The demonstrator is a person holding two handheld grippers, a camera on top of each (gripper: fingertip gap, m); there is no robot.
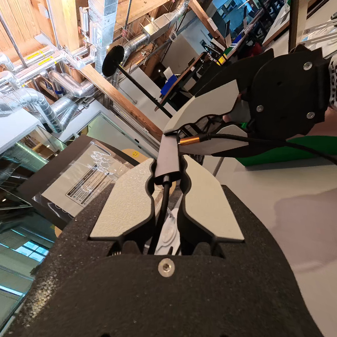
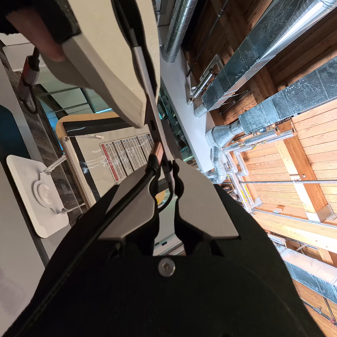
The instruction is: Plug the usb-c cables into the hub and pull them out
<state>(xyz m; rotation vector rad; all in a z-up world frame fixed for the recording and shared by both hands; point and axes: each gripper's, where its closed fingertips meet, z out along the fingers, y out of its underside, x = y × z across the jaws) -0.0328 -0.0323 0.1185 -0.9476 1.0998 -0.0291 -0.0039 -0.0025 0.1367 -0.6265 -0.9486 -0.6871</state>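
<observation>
Centre of the left wrist view: left gripper (image 1: 167,170) has its jaws closed tight on the grey usb-c hub (image 1: 166,158), gripping near the hub's own black tail cable (image 1: 160,215), which runs back between the fingers. Hub is held up in the air, tilted, well clear of the white table (image 1: 273,200) at right.

Right gripper (image 1: 173,139) comes in from upper right. Its jaws are nearly closed at the hub's far end. In the right wrist view, right gripper (image 2: 170,165) seems to pinch a small black plug (image 2: 165,164) at the hub edge; can't confirm the grip.

A copper-sleeved usb-c plug (image 1: 188,141) with black cable (image 1: 273,141) sits against the hub side, prob seated in a port; one port (image 2: 152,125) shows empty further along.

Step, best guess: seating or pulling a plug. Keep the plug axis inline w/ the port, no rocking, left hand braces the hub, cable slack kept off the fingers.

Containers: none visible, only a white wall plate (image 2: 39,197) at left of the right view.
</observation>
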